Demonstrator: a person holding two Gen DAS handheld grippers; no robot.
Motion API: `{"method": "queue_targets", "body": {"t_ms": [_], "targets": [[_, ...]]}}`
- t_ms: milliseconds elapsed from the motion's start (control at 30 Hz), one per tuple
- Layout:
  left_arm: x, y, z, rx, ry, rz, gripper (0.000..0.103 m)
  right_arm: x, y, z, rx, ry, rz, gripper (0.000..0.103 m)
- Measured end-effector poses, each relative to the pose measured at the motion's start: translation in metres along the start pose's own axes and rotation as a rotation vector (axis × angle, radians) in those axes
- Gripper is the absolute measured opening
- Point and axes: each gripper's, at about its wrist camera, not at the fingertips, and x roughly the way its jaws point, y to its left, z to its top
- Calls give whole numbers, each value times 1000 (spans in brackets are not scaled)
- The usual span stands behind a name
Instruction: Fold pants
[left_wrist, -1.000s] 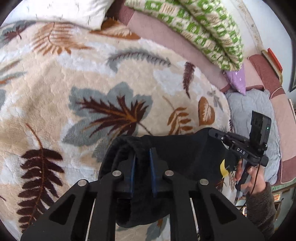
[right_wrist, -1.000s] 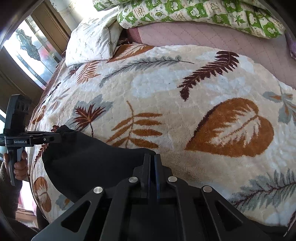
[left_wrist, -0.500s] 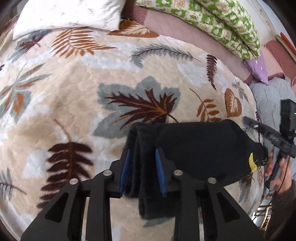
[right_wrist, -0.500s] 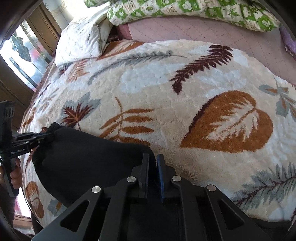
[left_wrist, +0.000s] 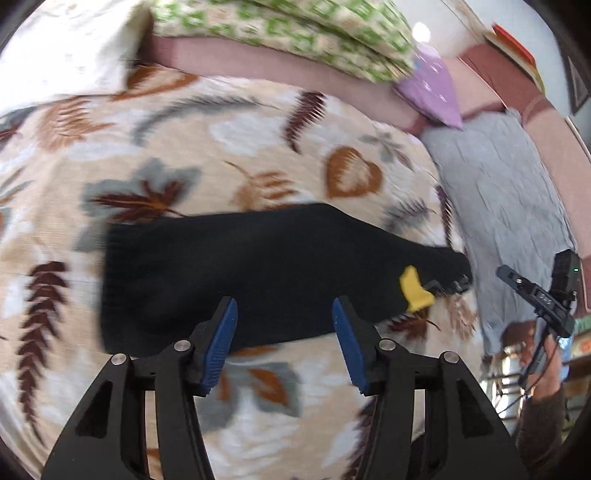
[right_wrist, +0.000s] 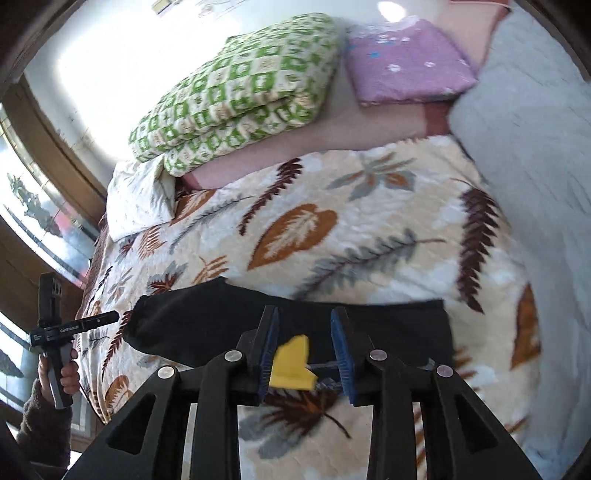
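Pants (left_wrist: 258, 273), black, folded into flat bundle, lying across leaf-print blanket (left_wrist: 229, 147) on bed. Yellow tag (left_wrist: 415, 290) at one end of bundle. Left gripper (left_wrist: 284, 332) spread wide, blue pads (left_wrist: 221, 343) clear of cloth, hovering over near edge, holding nothing. Right gripper (right_wrist: 304, 347) likewise parted, empty, poised above yellow tag. Green checked quilt (right_wrist: 236, 92) folded at head of bed beside purple cushion (right_wrist: 406, 62). White pillow (right_wrist: 136, 199) at corner. Grey cover (left_wrist: 506, 192) alongside blanket.
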Motion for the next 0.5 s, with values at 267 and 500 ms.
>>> {"method": "queue_targets", "body": {"t_ms": [267,500], "targets": [[45,-65,10,41,91,7,52,-15,-109,-47,269,-15,-8,32],[0,11,3,-4,12,99,52,27,-122,-52,332,-2,111,38]]}}
